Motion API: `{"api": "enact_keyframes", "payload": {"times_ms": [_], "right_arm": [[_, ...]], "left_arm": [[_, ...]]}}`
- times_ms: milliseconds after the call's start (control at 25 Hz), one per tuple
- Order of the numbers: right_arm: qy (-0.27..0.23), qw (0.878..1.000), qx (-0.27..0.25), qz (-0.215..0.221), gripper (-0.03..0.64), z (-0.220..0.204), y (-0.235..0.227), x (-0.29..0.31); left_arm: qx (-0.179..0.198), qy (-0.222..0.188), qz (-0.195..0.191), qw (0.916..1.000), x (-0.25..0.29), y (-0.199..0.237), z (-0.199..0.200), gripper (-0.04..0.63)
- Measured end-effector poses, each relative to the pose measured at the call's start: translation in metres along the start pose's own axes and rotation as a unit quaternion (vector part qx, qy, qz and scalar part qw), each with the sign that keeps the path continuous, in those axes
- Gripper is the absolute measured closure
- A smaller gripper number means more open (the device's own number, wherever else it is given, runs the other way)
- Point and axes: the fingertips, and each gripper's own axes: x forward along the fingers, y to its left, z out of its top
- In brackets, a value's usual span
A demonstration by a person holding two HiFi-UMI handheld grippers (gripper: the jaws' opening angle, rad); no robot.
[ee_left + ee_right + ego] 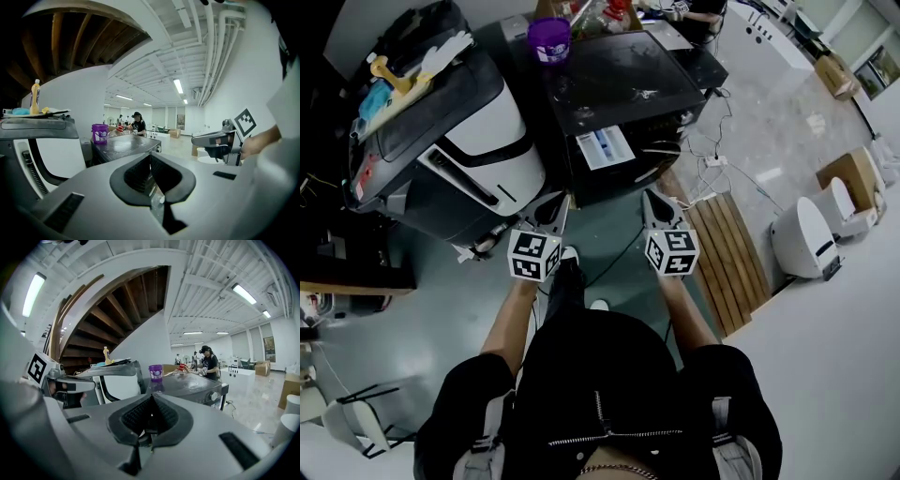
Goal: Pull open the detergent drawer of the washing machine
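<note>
Head view: the detergent drawer (602, 147) on the black washing machine (628, 80) looks pulled out already, white tray showing. Left gripper view: left gripper (150, 157) jaws together, empty. Right gripper view: right gripper (151, 399) same, so just stay clear of it.

The washing machine (628, 80) has a glossy, smudged black top, and the purple tub (549, 39) on it looks like plastic. The slatted board (731, 258) is bare wood on a smooth, faintly shiny floor (459, 309). The left tool (150, 154) and right tool (151, 397) are matt grey plastic with ribbed black pads (136, 176).
</note>
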Motion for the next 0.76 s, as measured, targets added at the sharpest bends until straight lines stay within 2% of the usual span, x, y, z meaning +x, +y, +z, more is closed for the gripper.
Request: {"api": "enact_keyframes", "payload": {"times_ms": [760], "right_arm": [[-0.015,1.000,-0.013,0.006,0.614,0.006,0.012,-0.001]], "left_arm": [[-0.008,-0.001,-0.001,1.0000,-0.001,-0.002,-0.004,0.574]]}}
